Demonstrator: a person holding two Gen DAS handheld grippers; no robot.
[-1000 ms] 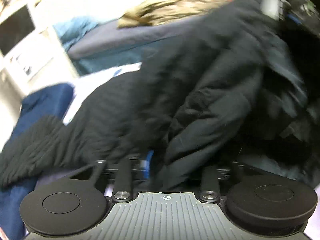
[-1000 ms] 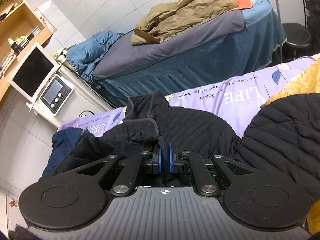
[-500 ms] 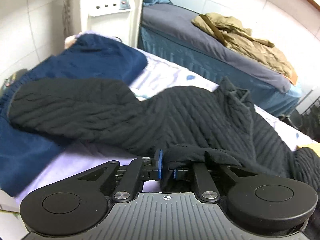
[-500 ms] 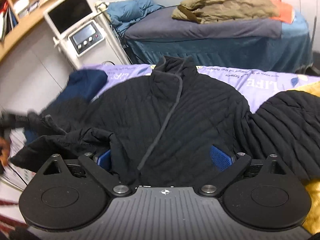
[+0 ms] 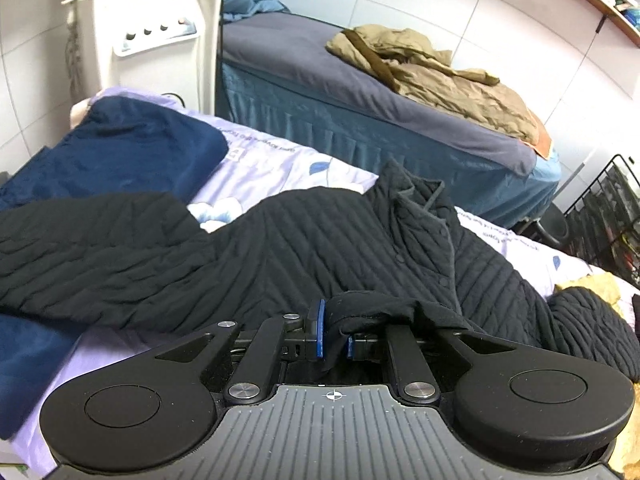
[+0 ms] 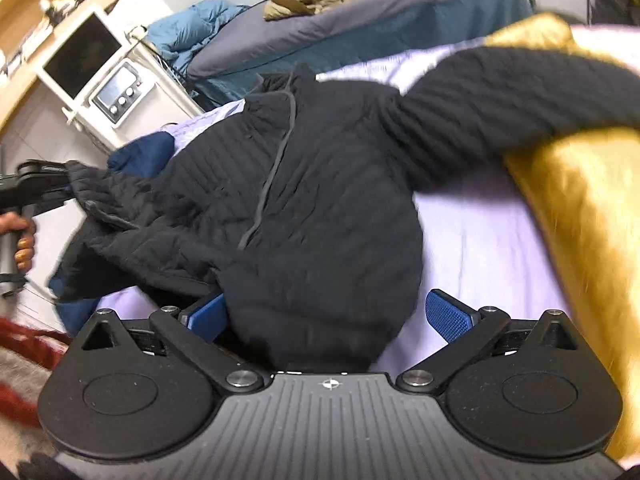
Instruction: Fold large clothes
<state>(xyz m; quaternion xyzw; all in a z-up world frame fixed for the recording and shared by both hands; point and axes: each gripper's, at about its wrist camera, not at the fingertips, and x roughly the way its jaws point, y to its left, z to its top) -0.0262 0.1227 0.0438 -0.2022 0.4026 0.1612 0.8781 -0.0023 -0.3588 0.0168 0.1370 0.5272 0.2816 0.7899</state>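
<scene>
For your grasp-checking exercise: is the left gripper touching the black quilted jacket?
Touching. The left wrist view shows the left gripper with its blue pads closed on a bunched fold of the black quilted jacket.

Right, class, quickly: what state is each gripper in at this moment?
Left gripper: jaws shut on a fold of the black quilted jacket.
Right gripper: jaws have just been opening and stand wide; the jacket hem lies between them, ungripped.
</scene>
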